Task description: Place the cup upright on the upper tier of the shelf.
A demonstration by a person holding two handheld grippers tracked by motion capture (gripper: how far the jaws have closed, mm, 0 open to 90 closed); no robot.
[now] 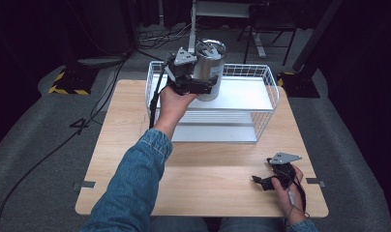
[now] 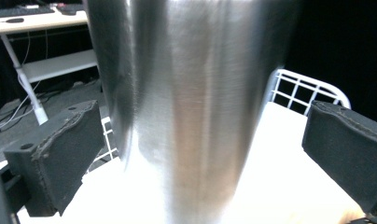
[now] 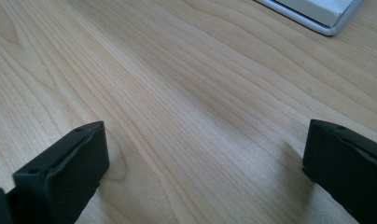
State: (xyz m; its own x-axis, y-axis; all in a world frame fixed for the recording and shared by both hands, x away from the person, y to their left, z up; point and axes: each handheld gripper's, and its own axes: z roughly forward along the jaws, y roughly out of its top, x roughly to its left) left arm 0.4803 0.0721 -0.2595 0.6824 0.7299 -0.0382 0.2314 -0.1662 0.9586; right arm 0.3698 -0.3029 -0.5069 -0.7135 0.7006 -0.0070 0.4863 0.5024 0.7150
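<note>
Both jaws of the left tool (image 2: 200, 154) stand spread around the steel cup (image 2: 191, 102), not touching.

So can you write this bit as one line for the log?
left tongs: open around shiny steel tumbler, gaps both sides | tumbler: over white wire rack | right tongs: open, by wooden table

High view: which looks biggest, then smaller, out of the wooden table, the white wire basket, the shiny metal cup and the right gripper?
1. Wooden table
2. White wire basket
3. Shiny metal cup
4. Right gripper, looking close to the cup's size, and nearer the camera.
</note>
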